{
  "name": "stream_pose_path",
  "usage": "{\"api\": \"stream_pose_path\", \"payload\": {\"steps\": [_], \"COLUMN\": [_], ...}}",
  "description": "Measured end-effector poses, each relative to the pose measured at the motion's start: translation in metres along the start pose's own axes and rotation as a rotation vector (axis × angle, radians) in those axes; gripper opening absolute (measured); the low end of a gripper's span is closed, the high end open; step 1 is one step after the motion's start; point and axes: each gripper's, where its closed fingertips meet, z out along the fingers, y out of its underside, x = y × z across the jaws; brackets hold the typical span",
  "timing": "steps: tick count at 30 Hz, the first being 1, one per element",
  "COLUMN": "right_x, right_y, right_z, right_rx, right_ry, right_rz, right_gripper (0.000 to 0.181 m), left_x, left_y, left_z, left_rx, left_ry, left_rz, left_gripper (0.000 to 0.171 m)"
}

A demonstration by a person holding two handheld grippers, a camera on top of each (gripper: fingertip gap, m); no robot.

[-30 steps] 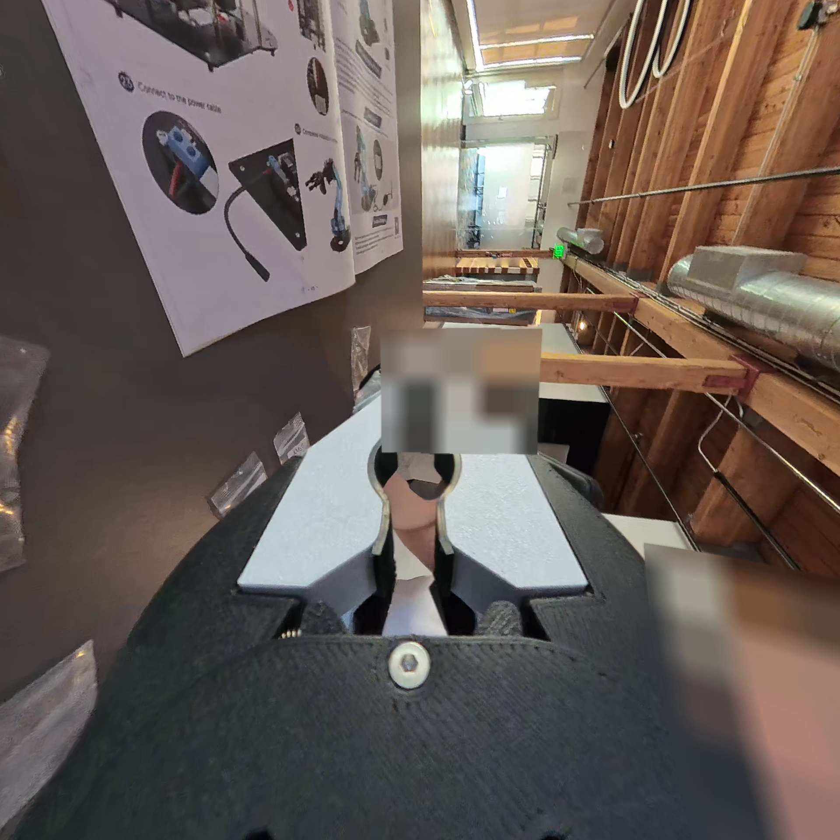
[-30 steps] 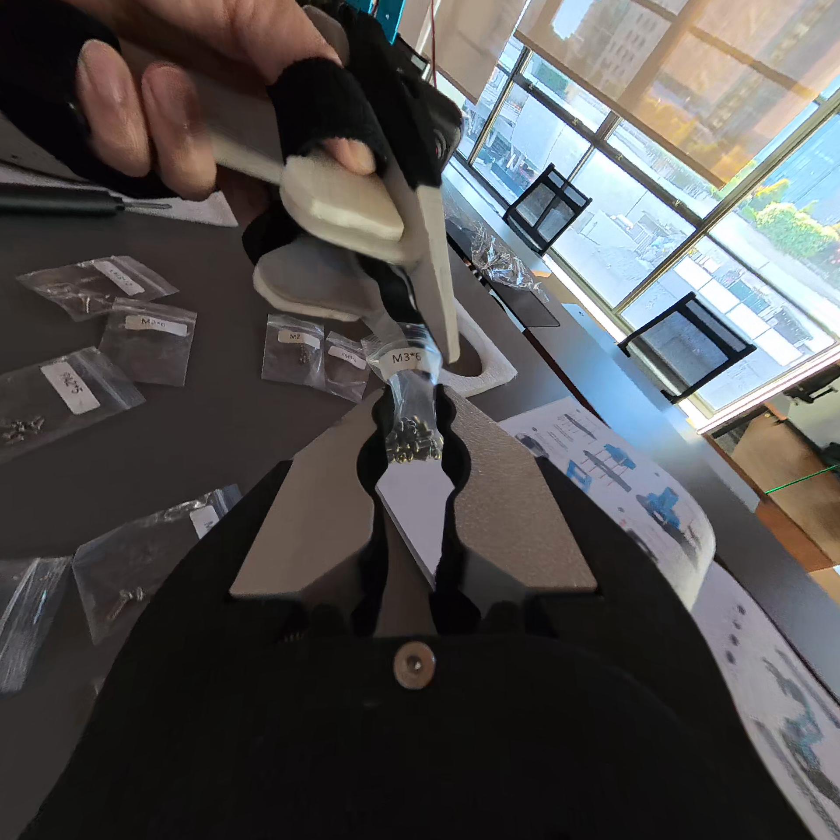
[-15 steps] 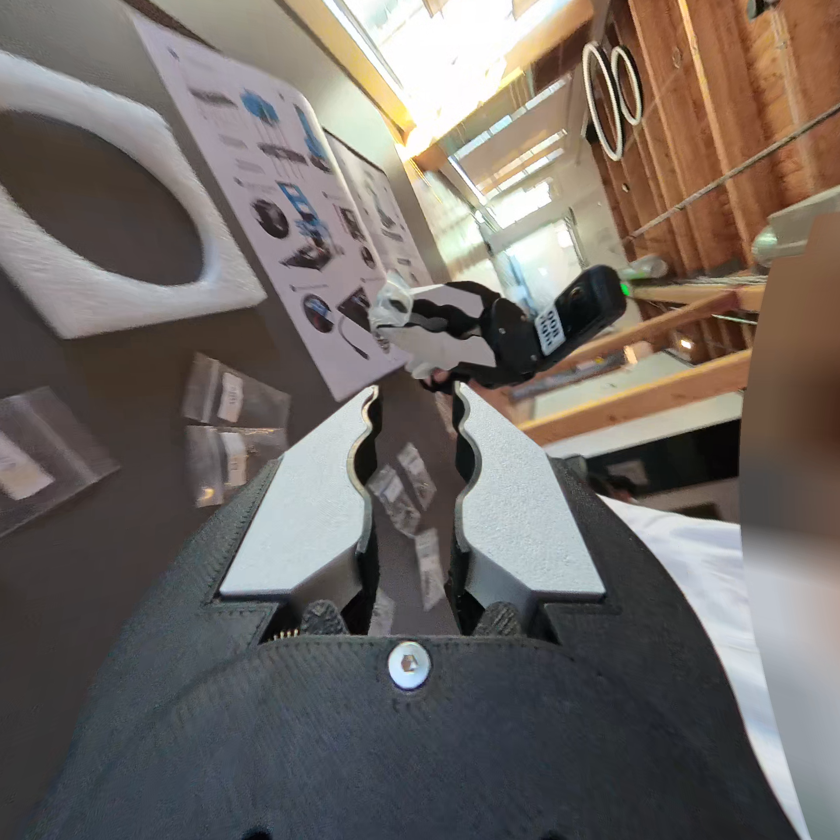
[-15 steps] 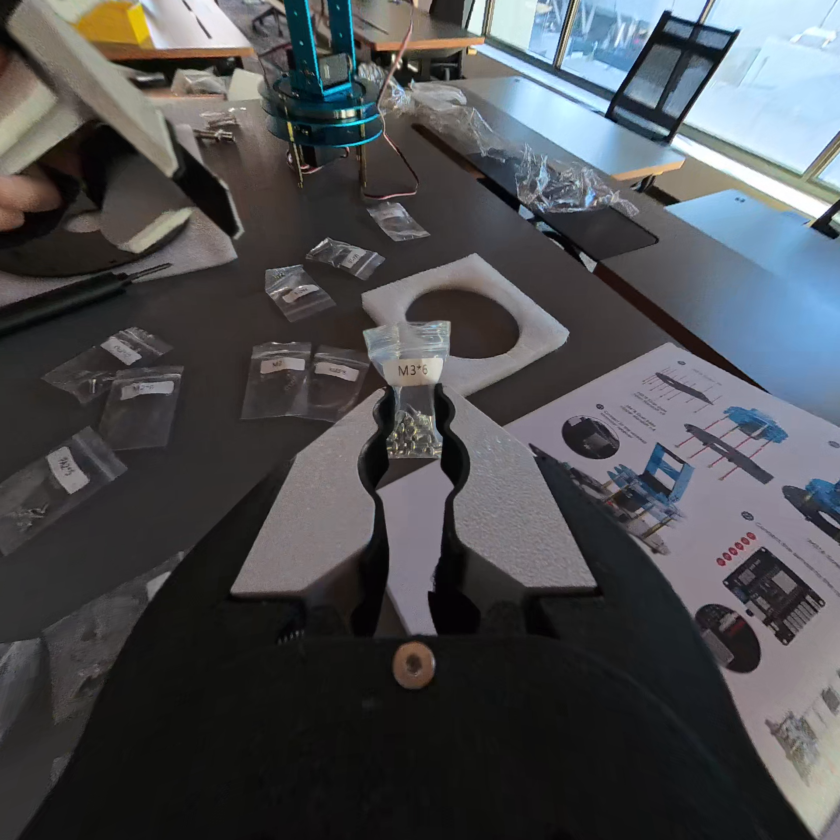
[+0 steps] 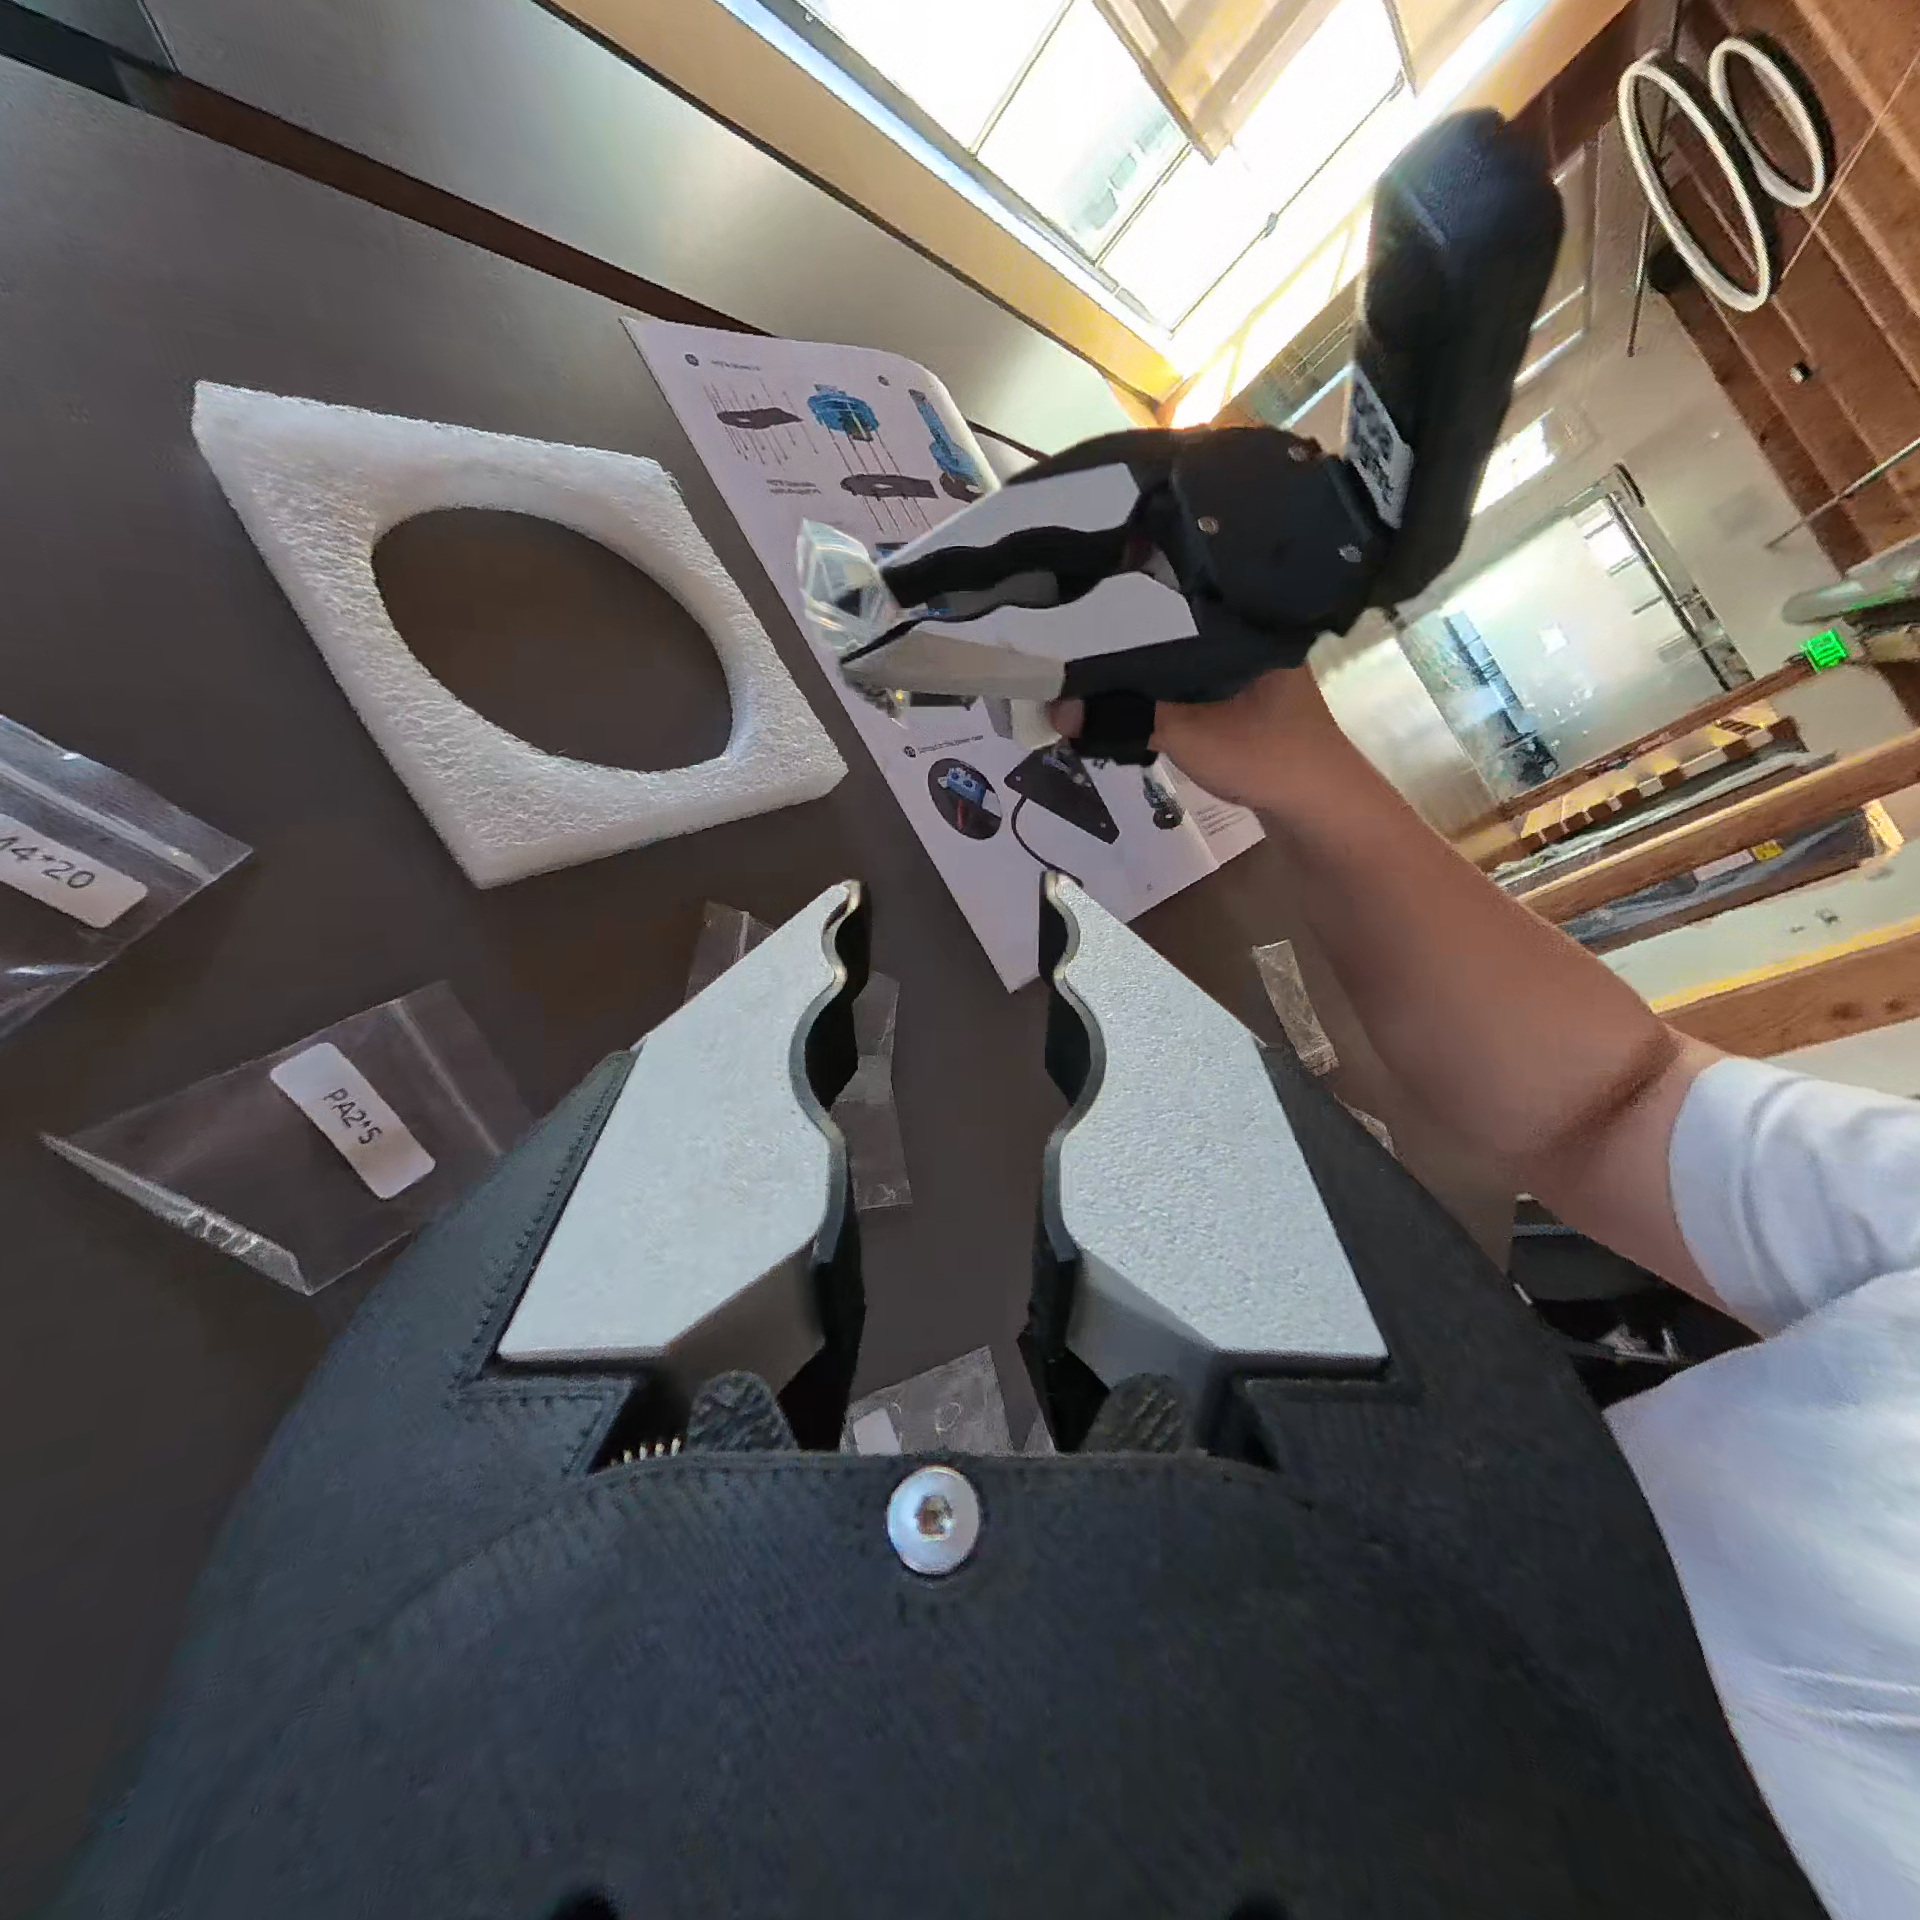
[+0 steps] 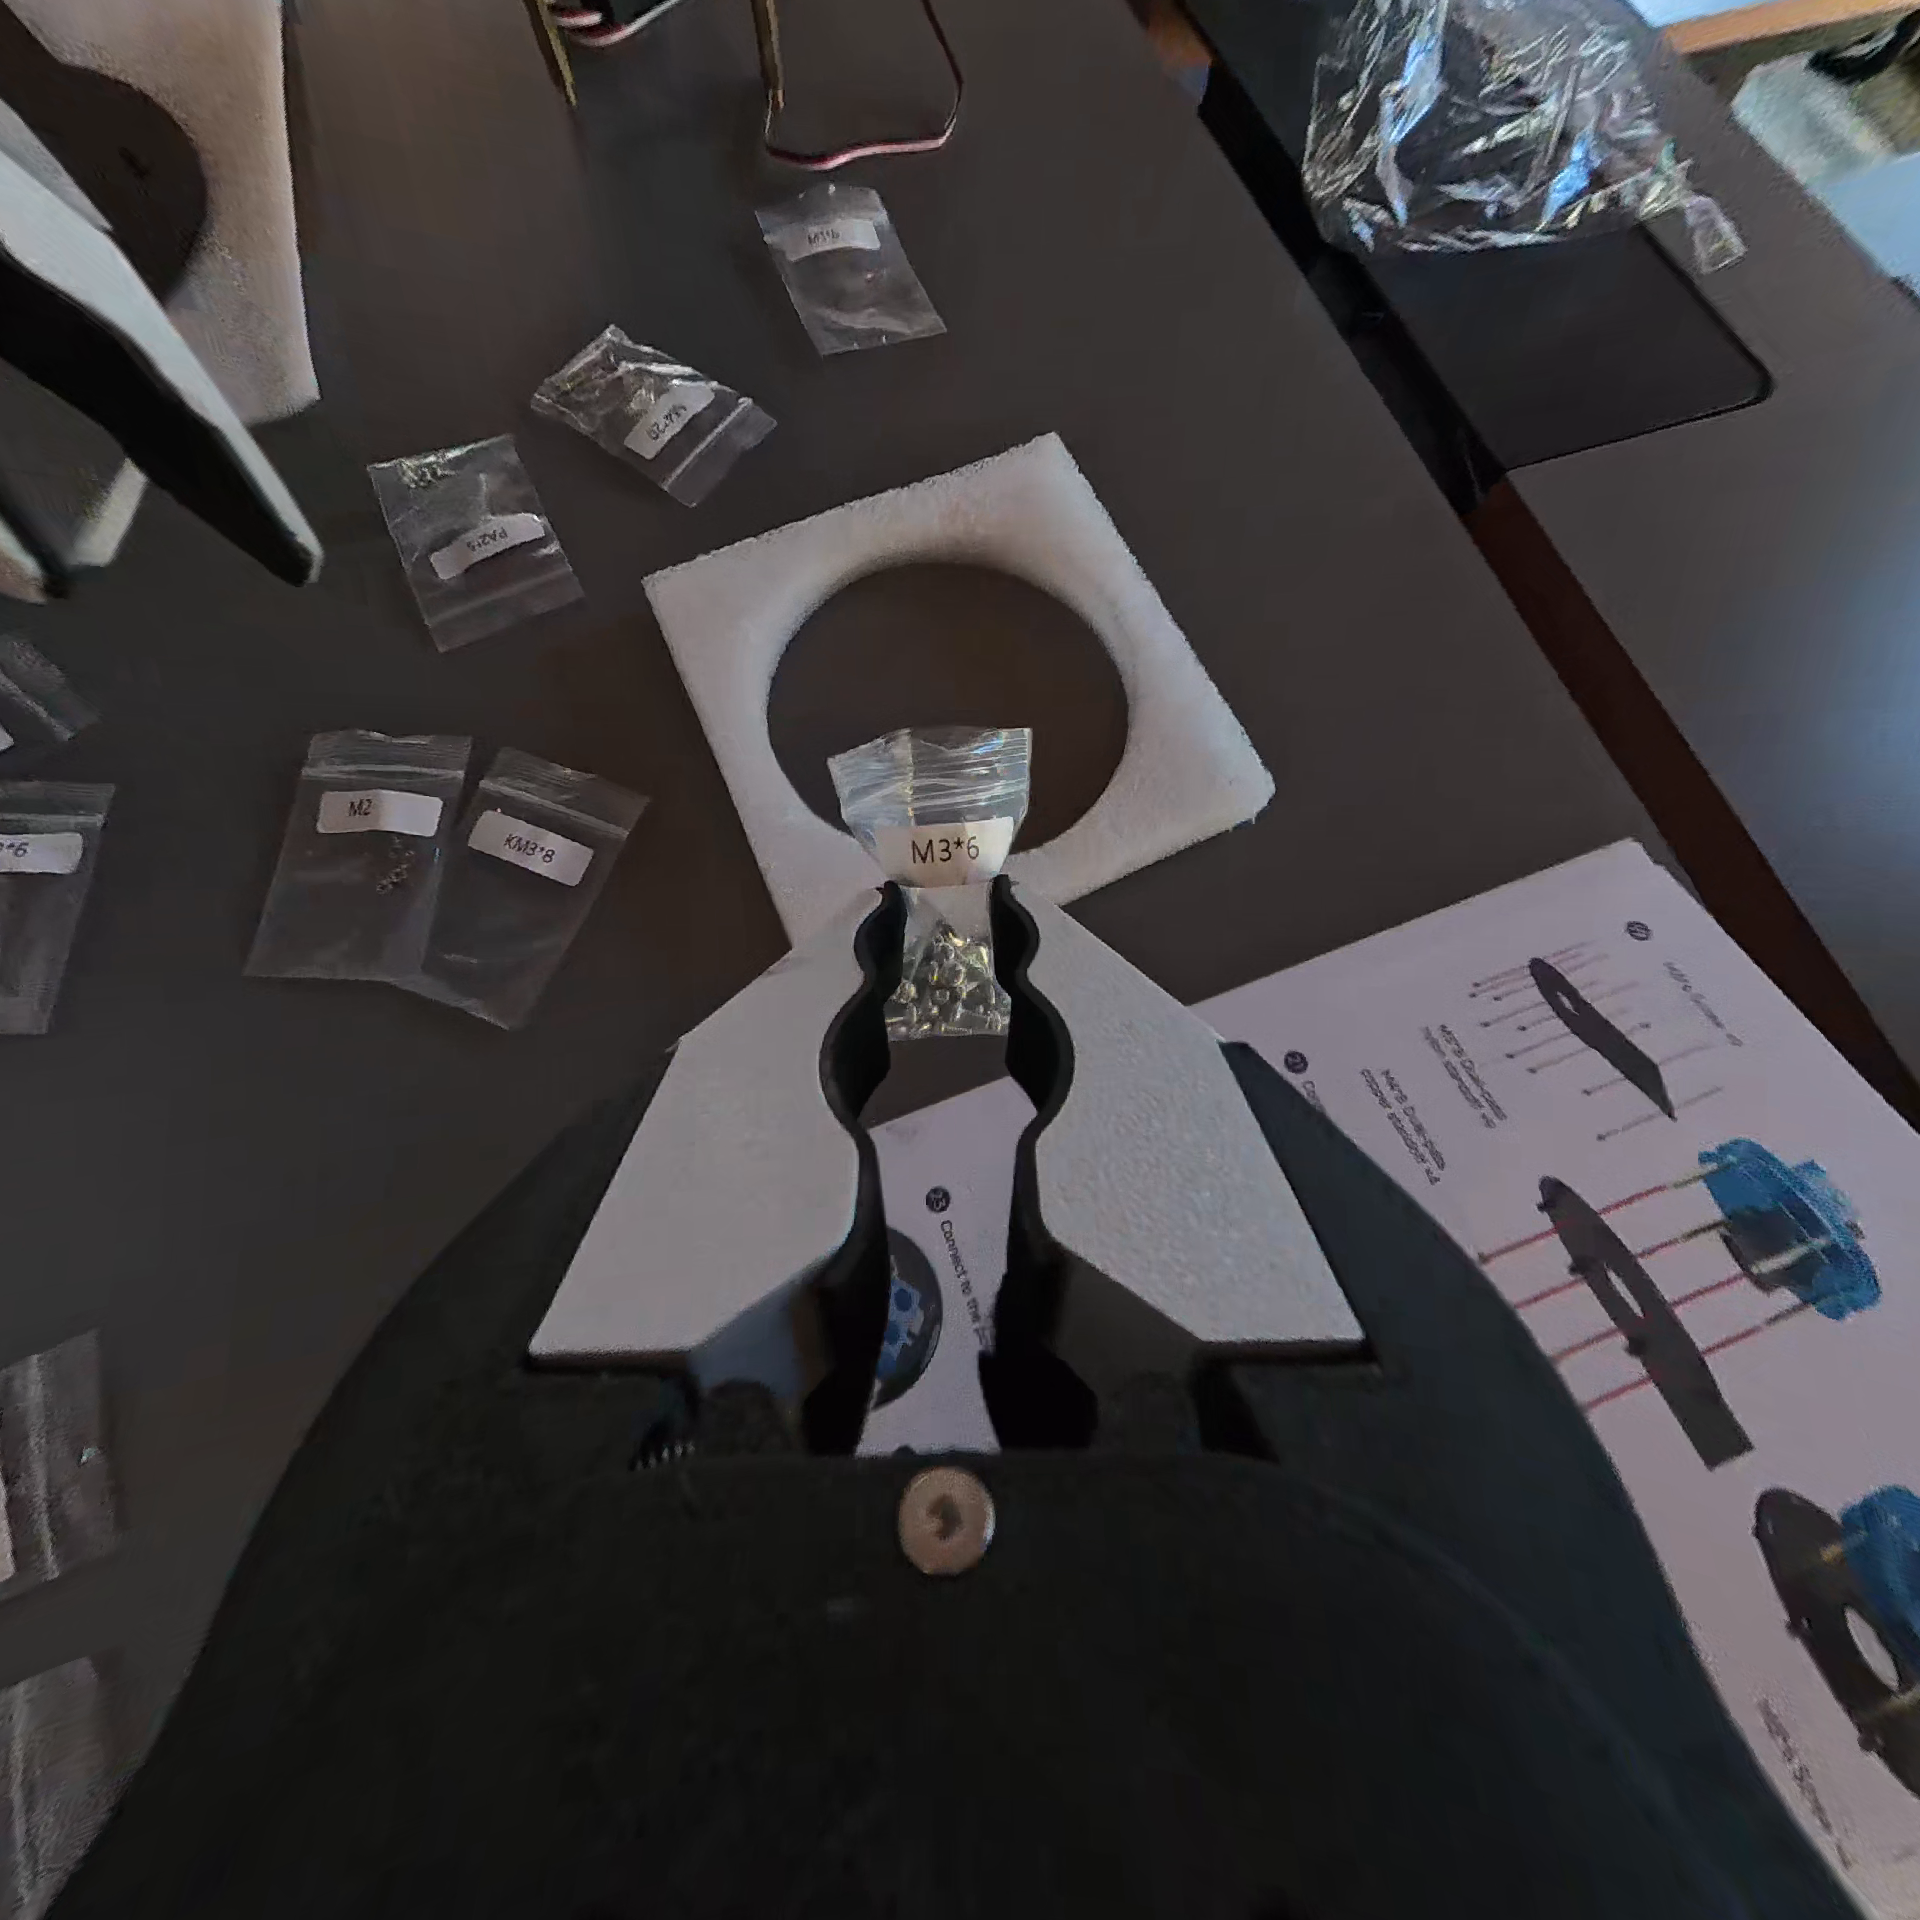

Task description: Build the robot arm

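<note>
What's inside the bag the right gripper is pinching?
The small clear bag in the right gripper holds a heap of small silver screws at its bottom. Its white label covers the middle, hiding anything behind it.

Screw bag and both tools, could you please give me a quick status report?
Right tool shut on screw bag, held above foam. Left tool open, empty, over loose bags on table. Nothing between them.

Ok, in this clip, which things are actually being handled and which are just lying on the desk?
In hand:
- right hand-held gripper, shut on the small bag of screws
- left hand-held gripper, open, holding nothing

Lying about:
- white foam square with a round hole
- instruction booklet
- other labelled bags
- crumpled plastic wrap
</note>
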Motion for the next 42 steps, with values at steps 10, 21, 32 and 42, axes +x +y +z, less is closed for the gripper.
{"api": "stream_pose_path", "payload": {"steps": [10,21,32,42], "right_x": [0.0,-0.008,-0.006,0.0], "right_y": [0.0,-0.002,-0.002,-0.007], "right_z": [0.025,0.046,0.048,0.053], "right_rx": [-0.243,-0.34,-0.251,-0.34], "right_ry": [-0.072,-0.145,-0.15,-0.089], "right_rz": [-0.13,-0.177,-0.145,-0.274], "right_gripper": [0.014,0.016,0.015,0.014], "left_x": [-0.005,-0.001,0.003,0.007], "left_y": [0.002,0.007,0.009,0.014], "left_z": [-0.012,-0.011,-0.009,-0.005], "left_rx": [0.011,-0.011,-0.016,-0.035], "left_ry": [0.023,0.049,0.064,0.086], "left_rz": [-0.048,-0.057,-0.059,-0.065], "left_gripper": [0.031,0.031,0.03,0.03]}}
